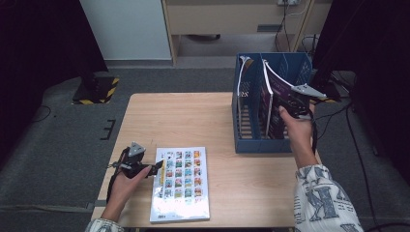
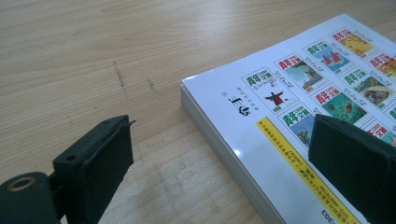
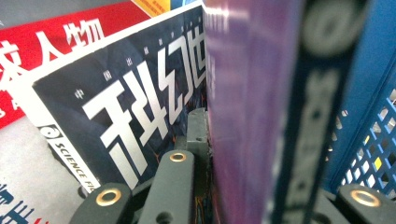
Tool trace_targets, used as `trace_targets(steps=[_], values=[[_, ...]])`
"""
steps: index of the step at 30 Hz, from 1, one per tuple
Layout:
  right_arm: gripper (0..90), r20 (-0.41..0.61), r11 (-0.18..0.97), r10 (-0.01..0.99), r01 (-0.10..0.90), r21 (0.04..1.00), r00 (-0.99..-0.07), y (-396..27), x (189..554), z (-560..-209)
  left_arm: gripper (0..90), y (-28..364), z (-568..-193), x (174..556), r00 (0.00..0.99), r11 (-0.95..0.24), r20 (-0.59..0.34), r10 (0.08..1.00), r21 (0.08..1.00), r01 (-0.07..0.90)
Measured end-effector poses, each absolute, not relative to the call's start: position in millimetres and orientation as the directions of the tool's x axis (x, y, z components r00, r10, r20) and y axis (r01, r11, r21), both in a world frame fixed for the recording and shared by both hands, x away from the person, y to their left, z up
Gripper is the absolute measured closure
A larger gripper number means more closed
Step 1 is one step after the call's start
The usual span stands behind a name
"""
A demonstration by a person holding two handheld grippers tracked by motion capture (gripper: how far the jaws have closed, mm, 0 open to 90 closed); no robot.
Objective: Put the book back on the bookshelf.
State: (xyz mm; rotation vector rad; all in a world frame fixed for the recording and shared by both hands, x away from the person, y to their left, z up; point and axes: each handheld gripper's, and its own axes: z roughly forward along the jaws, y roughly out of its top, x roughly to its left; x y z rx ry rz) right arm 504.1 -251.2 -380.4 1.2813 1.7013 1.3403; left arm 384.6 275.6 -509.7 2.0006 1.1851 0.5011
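Observation:
A white magazine (image 1: 180, 183) with rows of small cover pictures lies flat at the front of the wooden table (image 1: 193, 116). My left gripper (image 1: 157, 168) rests level by its left edge. In the left gripper view the jaws of that gripper (image 2: 224, 158) stand wide open, one over bare wood and one over the magazine (image 2: 280, 121). A blue file rack (image 1: 263, 145) stands at the right of the table. My right gripper (image 1: 295, 104) is shut on a purple magazine (image 1: 278, 92) that leans upright in the rack. In the right gripper view, the purple magazine (image 3: 252, 93) sits between the jaws.
A second magazine (image 1: 244, 82) stands in the rack's left compartment. Beside the purple one sit a dark blue science magazine (image 3: 126, 102) and a red one (image 3: 56, 42). The rack's blue lattice wall (image 3: 369, 154) is close on the right. Cables trail over the floor right of the table.

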Motion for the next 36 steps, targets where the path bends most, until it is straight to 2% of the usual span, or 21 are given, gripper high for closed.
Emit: trace_targets(steps=[36], values=[[83.3, 0.056, 0.062, 0.915, 0.277, 0.959, -0.400, -247, 500, -368, 6.5, 275, -510, 385, 0.500, -0.302, -0.035, 0.865, 0.761, 0.575]])
